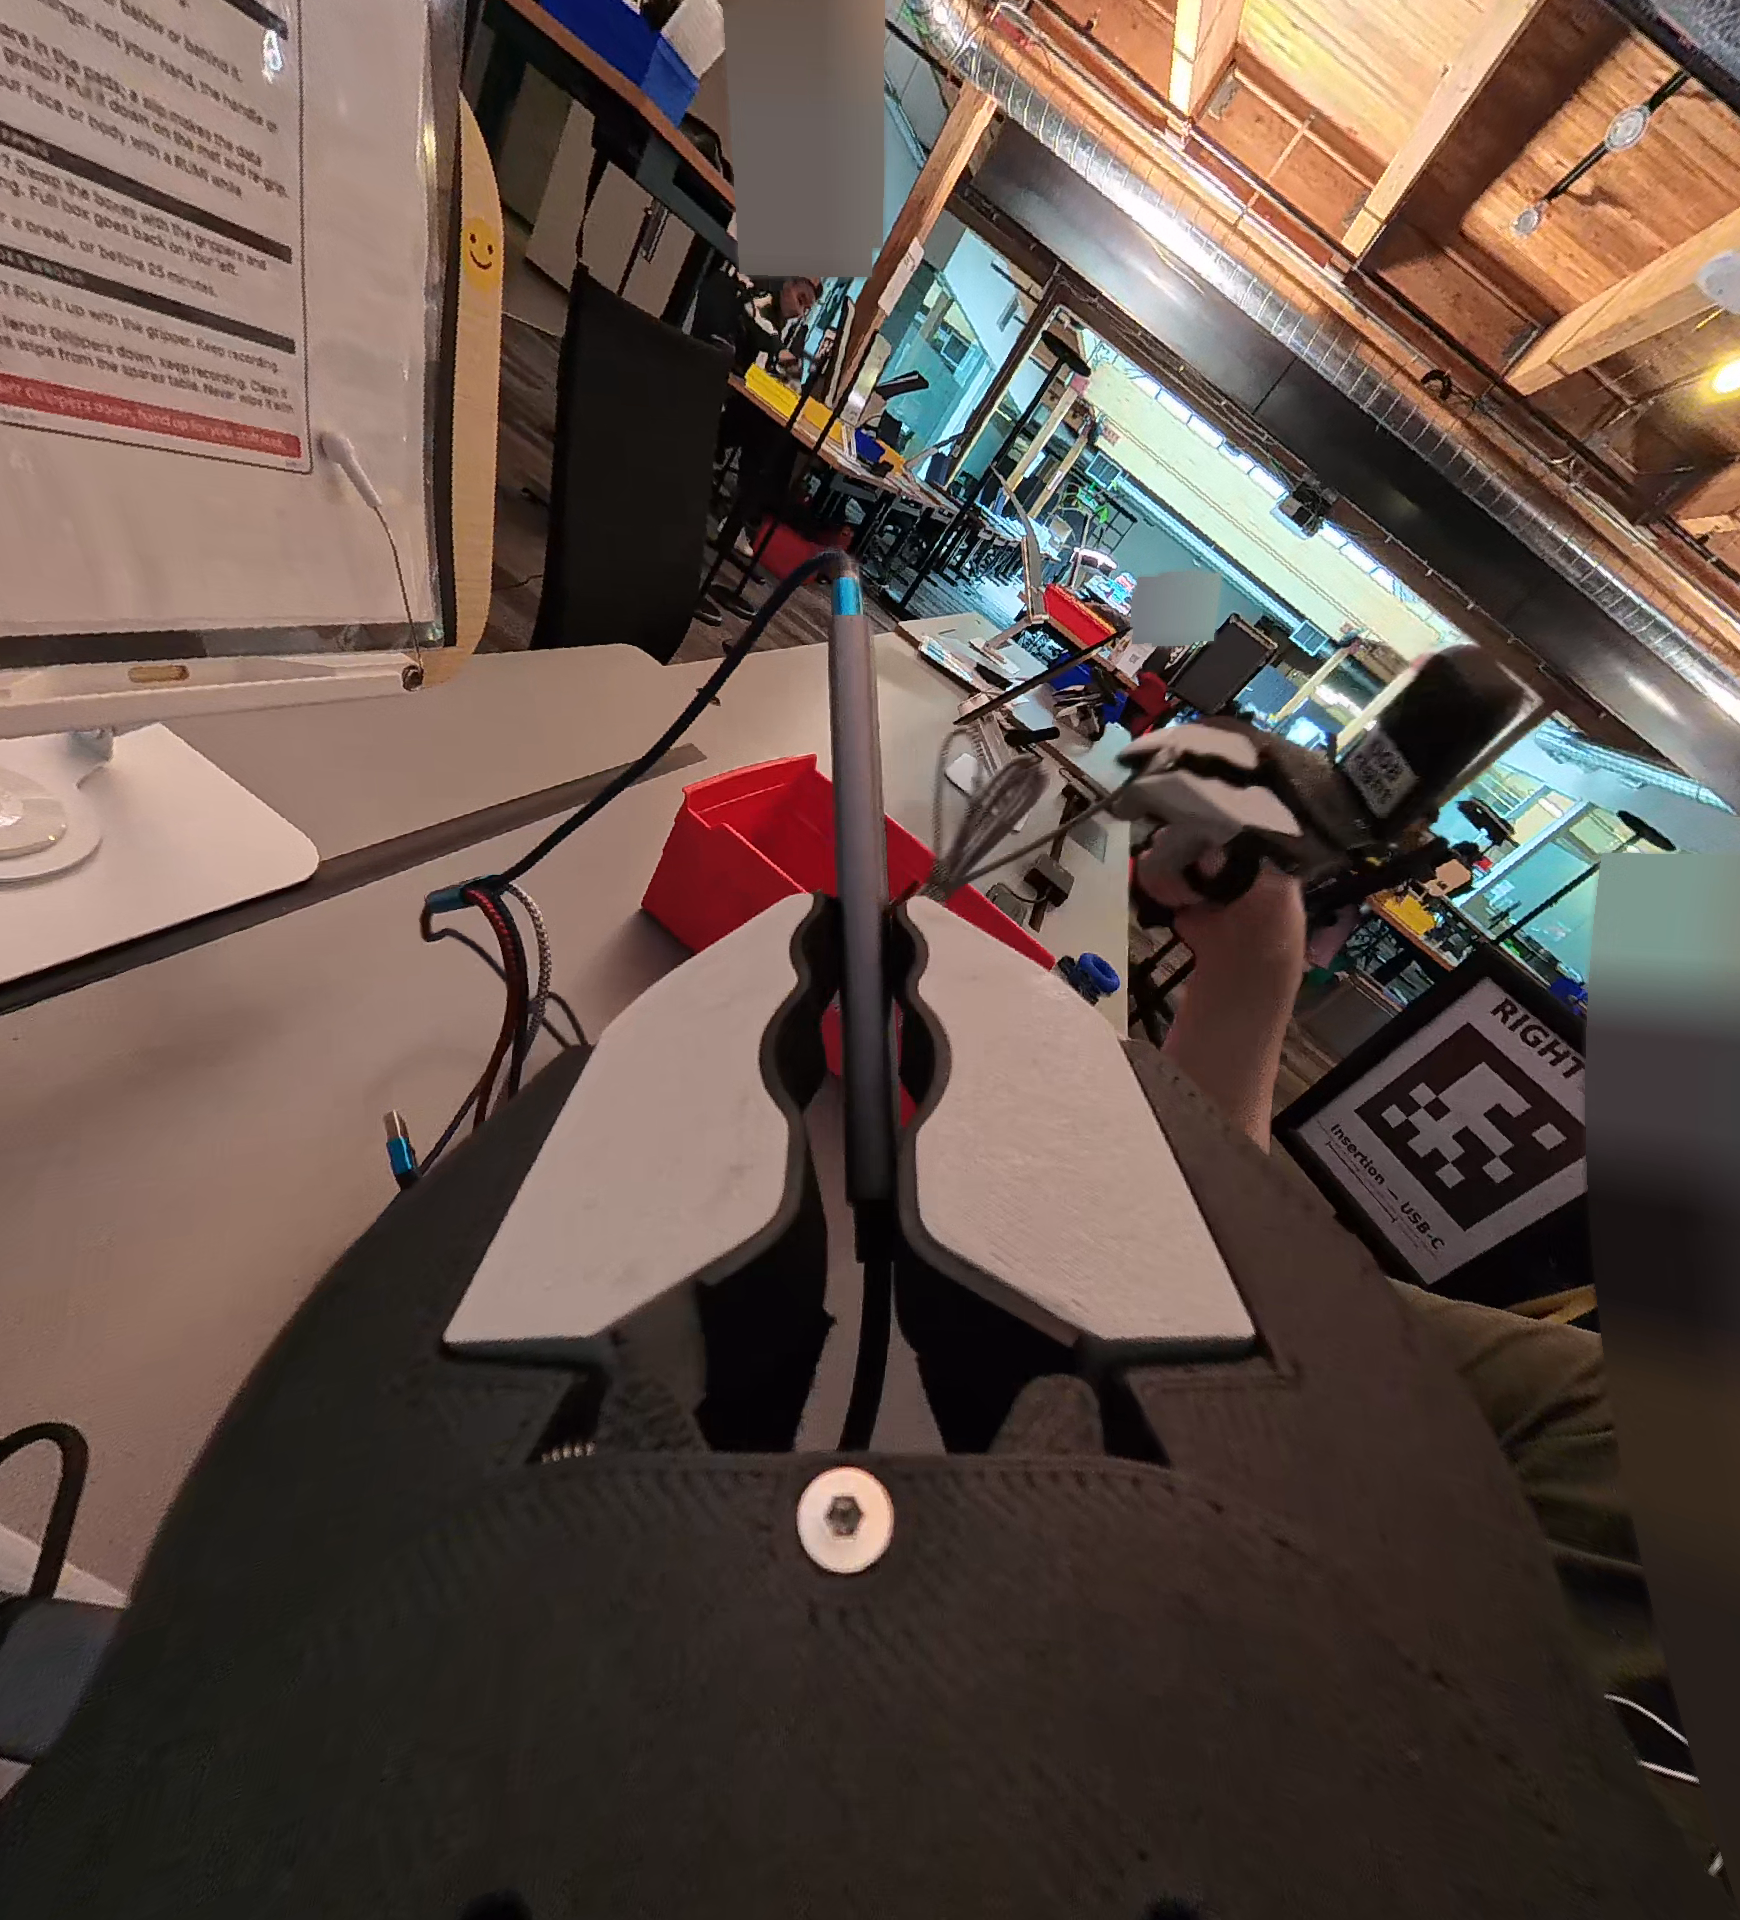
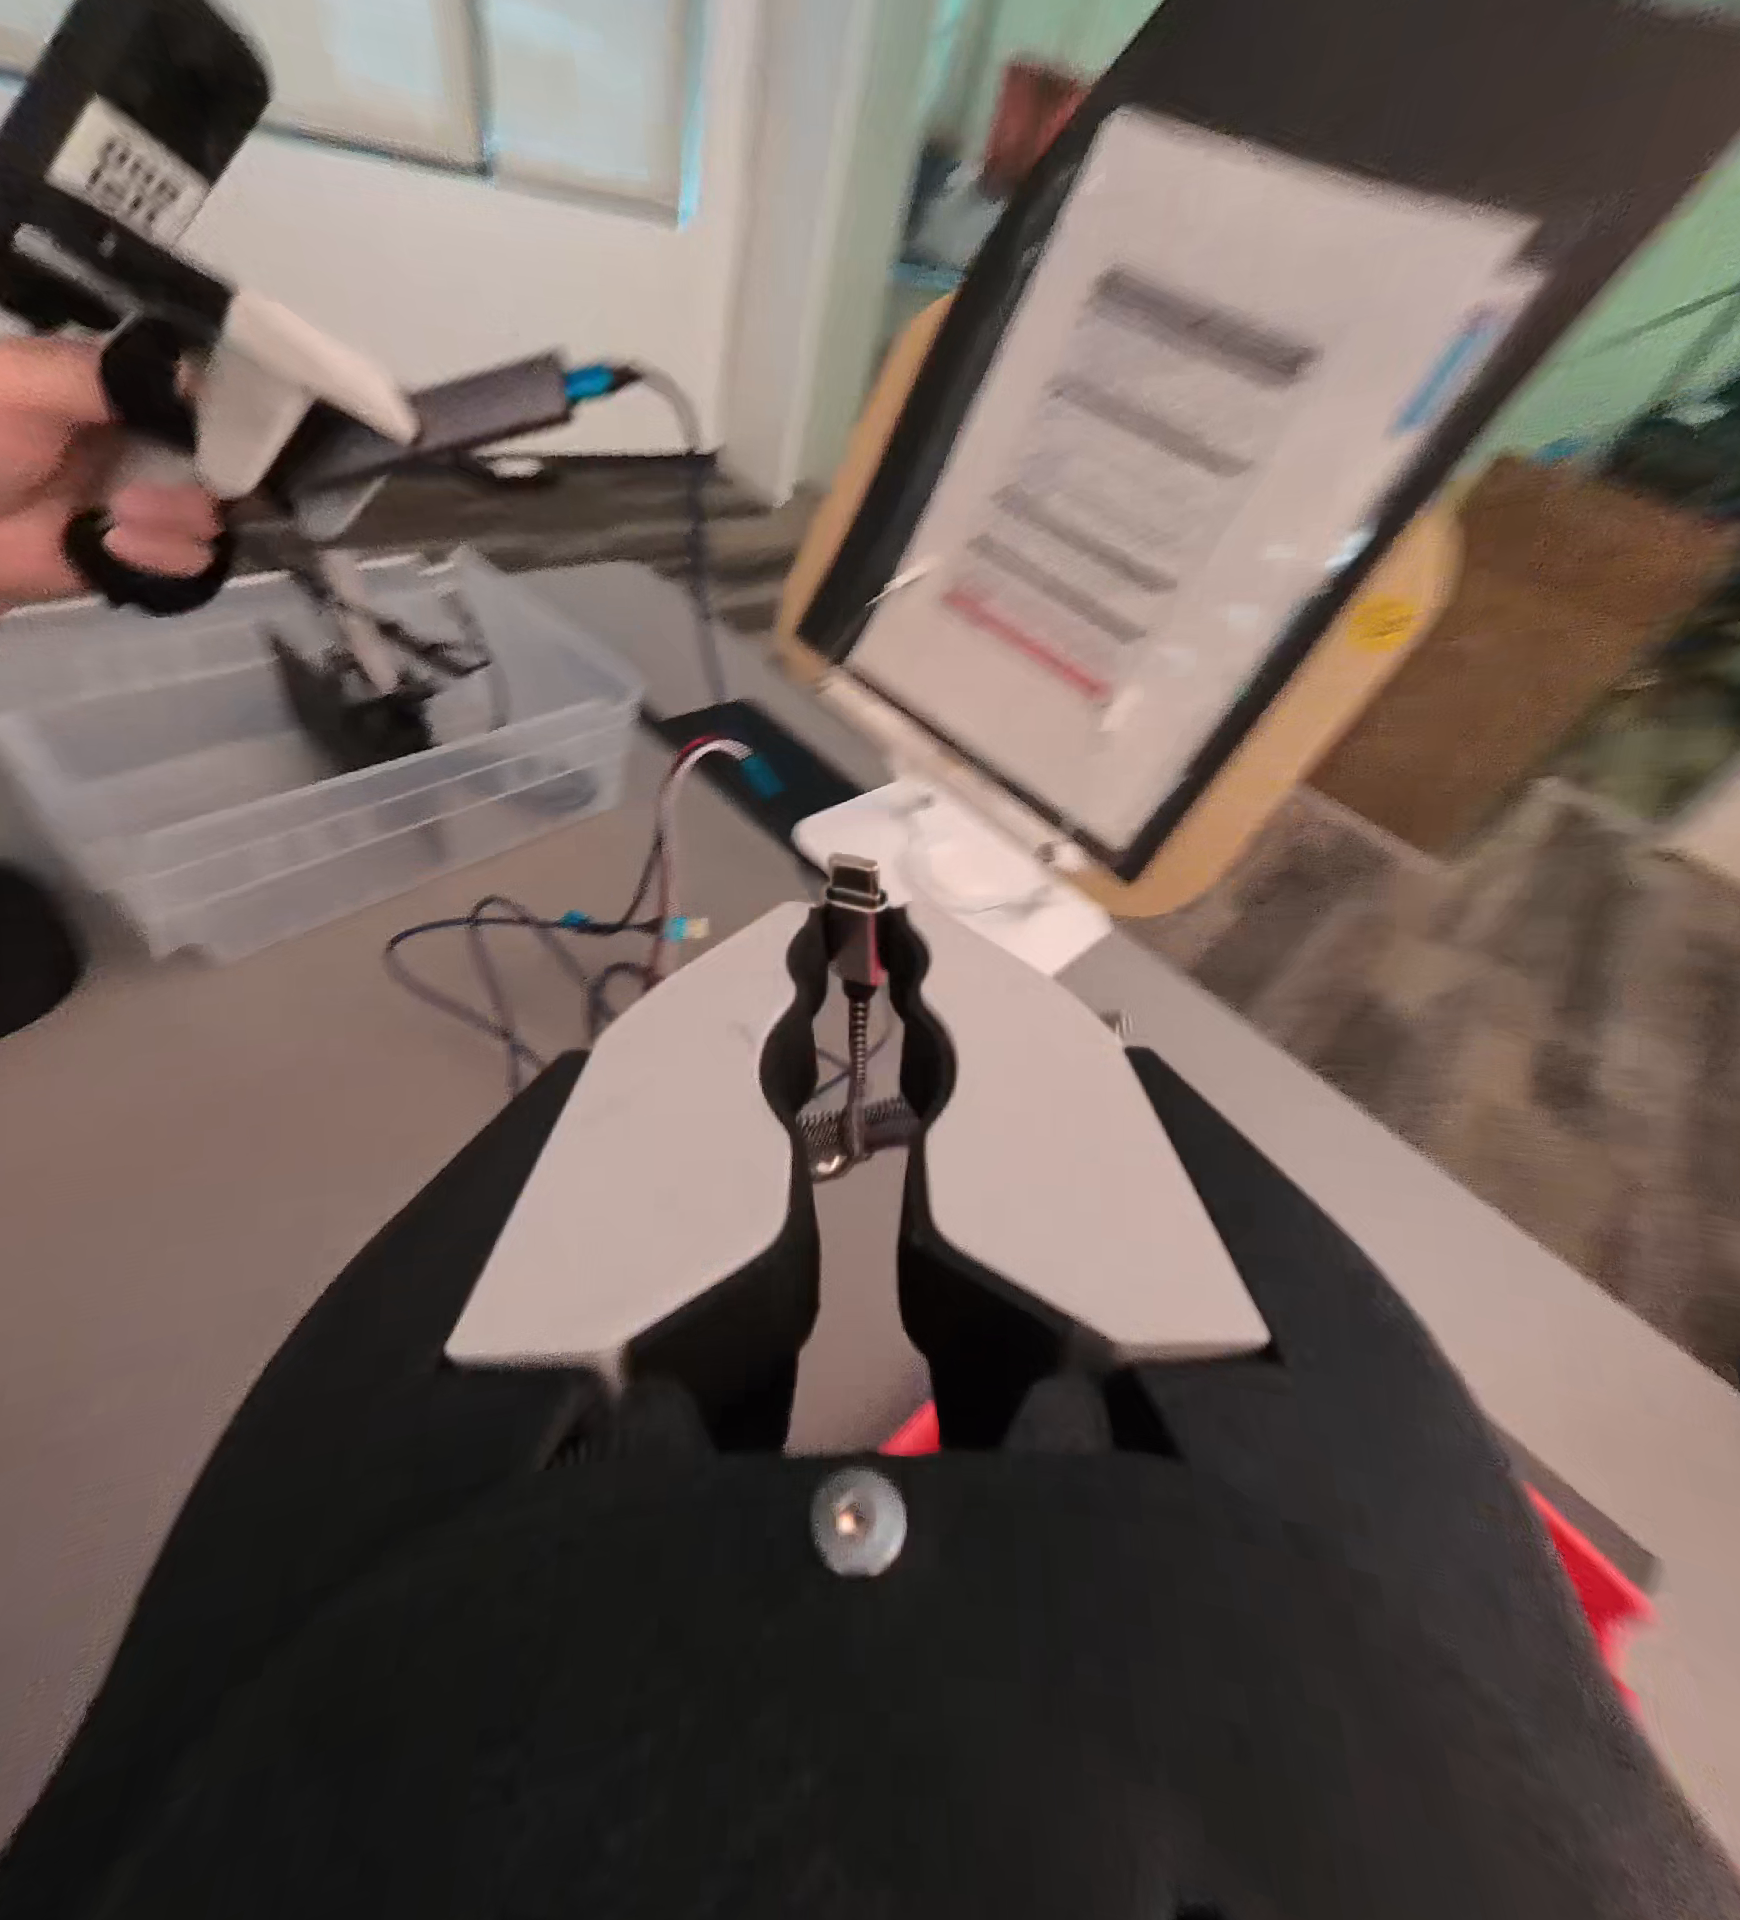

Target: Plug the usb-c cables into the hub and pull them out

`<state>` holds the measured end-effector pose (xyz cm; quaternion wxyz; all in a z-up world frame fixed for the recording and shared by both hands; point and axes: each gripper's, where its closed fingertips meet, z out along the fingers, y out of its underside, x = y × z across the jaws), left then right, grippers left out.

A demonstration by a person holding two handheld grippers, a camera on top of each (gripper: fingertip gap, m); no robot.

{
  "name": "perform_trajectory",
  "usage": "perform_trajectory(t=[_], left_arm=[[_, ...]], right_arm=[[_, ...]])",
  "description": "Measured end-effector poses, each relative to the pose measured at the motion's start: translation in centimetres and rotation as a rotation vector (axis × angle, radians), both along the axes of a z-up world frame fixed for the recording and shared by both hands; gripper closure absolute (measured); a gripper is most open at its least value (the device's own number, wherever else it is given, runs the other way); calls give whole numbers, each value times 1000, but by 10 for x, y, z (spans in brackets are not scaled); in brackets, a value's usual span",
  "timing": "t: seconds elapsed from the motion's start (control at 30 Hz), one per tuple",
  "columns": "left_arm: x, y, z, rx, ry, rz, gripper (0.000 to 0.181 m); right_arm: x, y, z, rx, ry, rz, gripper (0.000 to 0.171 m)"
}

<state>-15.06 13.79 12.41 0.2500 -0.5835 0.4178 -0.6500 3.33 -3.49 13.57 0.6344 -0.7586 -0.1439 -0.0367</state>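
Nearest the lens in the left wrist view, the left tongs [image 1: 855, 935] are clamped on the edges of the slim grey hub [image 1: 864, 935], which stands lifted off the tabletop [image 1: 222, 1143] and runs forward between the white fingers [image 1: 658, 1143]; a blue-tipped cable [image 1: 847, 601] is already seated in its far end and trails down to a bundle of spare cables [image 1: 507, 966] lying on the tabletop. In the right wrist view the right tongs [image 2: 858, 925] are closed on the housing of a braided usb-c cable [image 2: 853, 940], its metal plug poking out just past the fingertips and its cord hanging back through the gap. The two are well apart, the plug aimed off to one side of the hub rather than at it. This looks like the carry-in before a second insertion. The next move probably calls for swinging the plug round toward a free port, squaring it with the slot, and pushing straight in while the left tongs brace the hub against the push.
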Motion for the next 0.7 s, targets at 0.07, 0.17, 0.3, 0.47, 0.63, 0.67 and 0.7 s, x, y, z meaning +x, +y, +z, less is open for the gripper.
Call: perform_trajectory(t=[0.07, 0.17, 0.3, 0.47, 0.63, 0.67, 0.7], left_arm=[[2, -1, -2, 1, 8, -2, 173], [6, -3, -5, 0, 19, -9, 173], [12, -8, -9, -9, 29, -32, 173], [18, -14, -14, -2, 48, -46, 173], [22, -18, -18, 2, 63, -59, 173], [23, -18, -19, 1, 66, -61, 173], [23, -19, -19, 0, 67, -63, 173]], right_arm=[[23, -21, 15, 56, -10, -96, 159], [59, -41, 8, 10, -10, -224, 159], [98, -47, -55, -304, 8, -320, 159], [131, -48, -119, -597, 23, -430, 159], [141, -85, -160, -810, 184, -445, 159], [140, -99, -172, -885, 215, -441, 159], [138, -109, -183, -944, 247, -421, 159]])
